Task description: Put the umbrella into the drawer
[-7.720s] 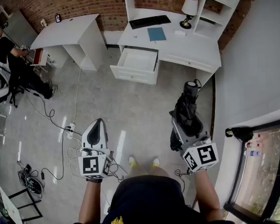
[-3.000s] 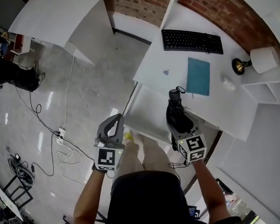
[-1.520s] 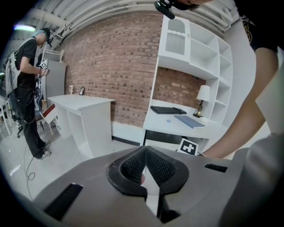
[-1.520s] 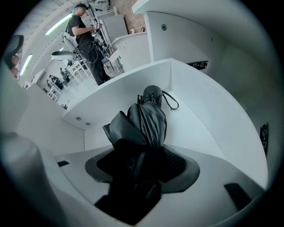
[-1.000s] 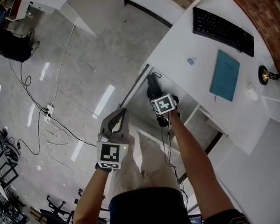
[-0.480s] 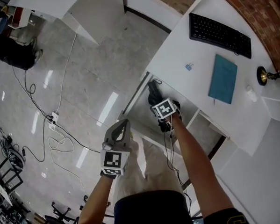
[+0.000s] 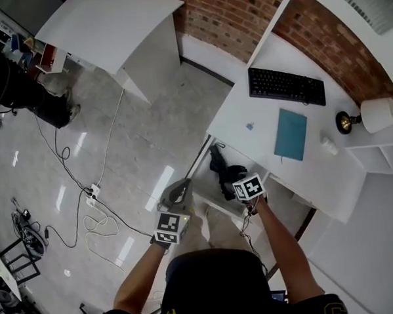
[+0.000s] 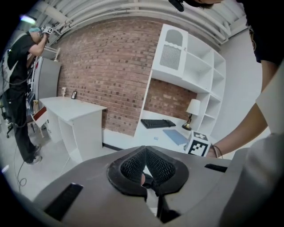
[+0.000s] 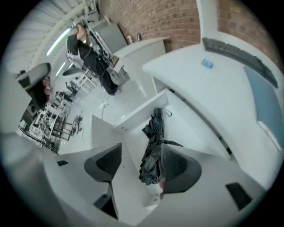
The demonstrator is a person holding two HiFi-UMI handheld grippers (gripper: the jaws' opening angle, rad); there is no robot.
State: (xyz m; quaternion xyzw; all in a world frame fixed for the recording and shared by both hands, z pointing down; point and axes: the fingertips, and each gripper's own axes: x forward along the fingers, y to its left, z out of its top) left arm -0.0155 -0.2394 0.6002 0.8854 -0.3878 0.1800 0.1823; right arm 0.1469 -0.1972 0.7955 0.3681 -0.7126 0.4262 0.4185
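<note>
A: How did the right gripper (image 9: 141, 150) stand?

B: Released. Its jaws were opening and pressed on nothing. The black umbrella (image 9: 153, 142) showed between them in its own view, but it lay below, on the floor of the open drawer (image 9: 137, 113).

A: And from the head view?

B: The right gripper (image 7: 237, 178) hung over the drawer (image 7: 198, 161). The umbrella (image 7: 222, 173) lay folded inside, at about ten o'clock from the gripper's marker cube, with its strap end pointing to eleven.

A: The left one?

B: The left gripper (image 8: 145, 163) was clenched, pads together with nothing in them. In the head view the left gripper (image 7: 182, 184) sat at about eight o'clock from the right one, just outside the drawer's front corner.

A: What lay beyond?

B: The white desk (image 7: 246, 111) ran from twelve to three o'clock of the drawer. It carried a teal book (image 7: 290, 134) at two o'clock and a black keyboard (image 7: 286, 86) at one.
</note>
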